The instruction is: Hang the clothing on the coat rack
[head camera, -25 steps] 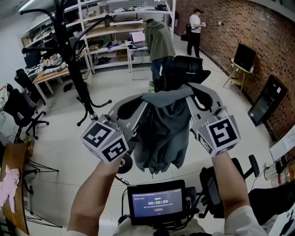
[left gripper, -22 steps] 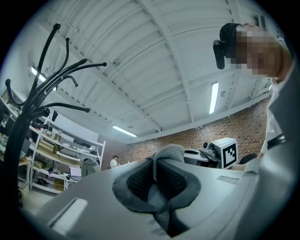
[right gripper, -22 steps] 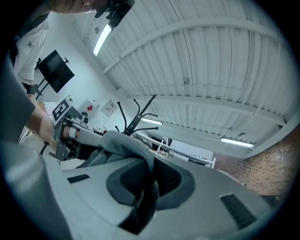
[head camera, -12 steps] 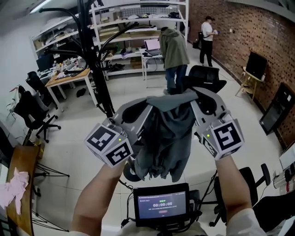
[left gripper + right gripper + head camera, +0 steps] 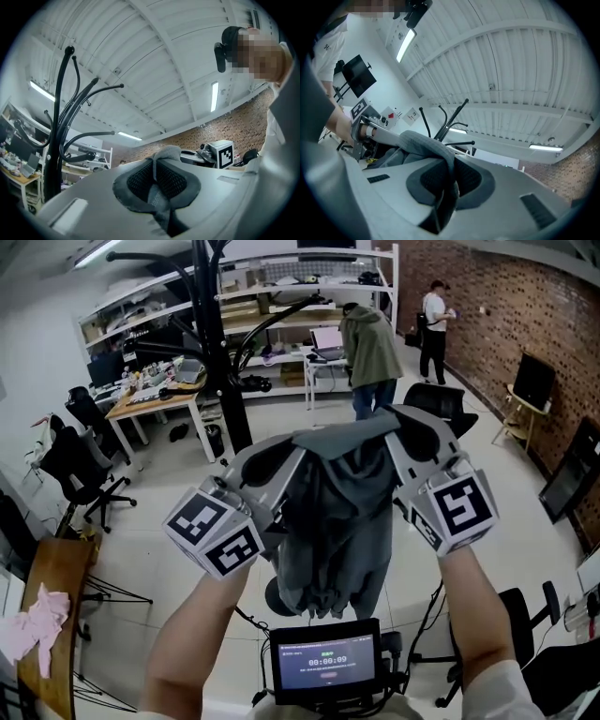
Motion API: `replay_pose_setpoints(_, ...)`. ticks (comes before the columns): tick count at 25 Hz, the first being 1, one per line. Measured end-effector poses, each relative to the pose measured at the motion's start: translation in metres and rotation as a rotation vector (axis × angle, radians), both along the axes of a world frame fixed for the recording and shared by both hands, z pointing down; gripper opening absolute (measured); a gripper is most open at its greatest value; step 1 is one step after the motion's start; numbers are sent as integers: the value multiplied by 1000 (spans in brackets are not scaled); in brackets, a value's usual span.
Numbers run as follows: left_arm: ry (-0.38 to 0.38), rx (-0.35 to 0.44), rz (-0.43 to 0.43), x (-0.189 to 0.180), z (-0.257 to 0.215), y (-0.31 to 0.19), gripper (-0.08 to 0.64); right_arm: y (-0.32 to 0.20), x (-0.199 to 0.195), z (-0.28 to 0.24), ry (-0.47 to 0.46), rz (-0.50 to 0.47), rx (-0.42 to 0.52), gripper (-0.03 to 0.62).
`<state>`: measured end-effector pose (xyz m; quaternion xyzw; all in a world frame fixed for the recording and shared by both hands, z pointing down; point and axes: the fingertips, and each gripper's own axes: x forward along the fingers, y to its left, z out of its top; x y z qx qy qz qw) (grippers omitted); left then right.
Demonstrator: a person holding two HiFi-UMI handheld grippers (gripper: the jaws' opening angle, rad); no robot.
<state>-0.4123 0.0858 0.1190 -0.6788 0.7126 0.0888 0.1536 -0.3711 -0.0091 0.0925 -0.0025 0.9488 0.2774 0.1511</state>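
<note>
A grey garment (image 5: 333, 512) hangs in folds between my two grippers, held up at chest height. My left gripper (image 5: 281, 465) is shut on its top edge at the left. My right gripper (image 5: 401, 439) is shut on the top edge at the right. In the left gripper view the cloth (image 5: 161, 157) is pinched between the pads of the left gripper (image 5: 157, 183). The right gripper view shows the garment (image 5: 422, 143) draped over the shut right gripper (image 5: 451, 180). The black coat rack (image 5: 220, 343) stands ahead and slightly left, with curved hooks (image 5: 70, 101) overhead.
A screen (image 5: 323, 664) sits on a mount just below the garment. Office chairs (image 5: 80, 460) stand at the left and another chair (image 5: 441, 404) at the right. Two people (image 5: 370, 343) stand by the shelves (image 5: 281, 306). A wooden table with pink cloth (image 5: 37, 620) is at far left.
The coat rack has slid rightward and nearer in the head view, now almost straight ahead. Both grippers keep the same hold on the garment.
</note>
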Motion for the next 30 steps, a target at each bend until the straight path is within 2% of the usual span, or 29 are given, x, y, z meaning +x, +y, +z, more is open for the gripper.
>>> replay_pose_setpoints(6,-18,18,-72,-17,-22,14,20,13,-24,-21,-20,-79,13,23)
replay_pose_setpoints(19,-71,39,-320,-63,-63,36,20,28,-82,-57,-65,-282,38,23)
replay_pose_setpoints(30,-79,3,-486,-95,-68,48,20,32,-129,-59,-46,-367,35,23)
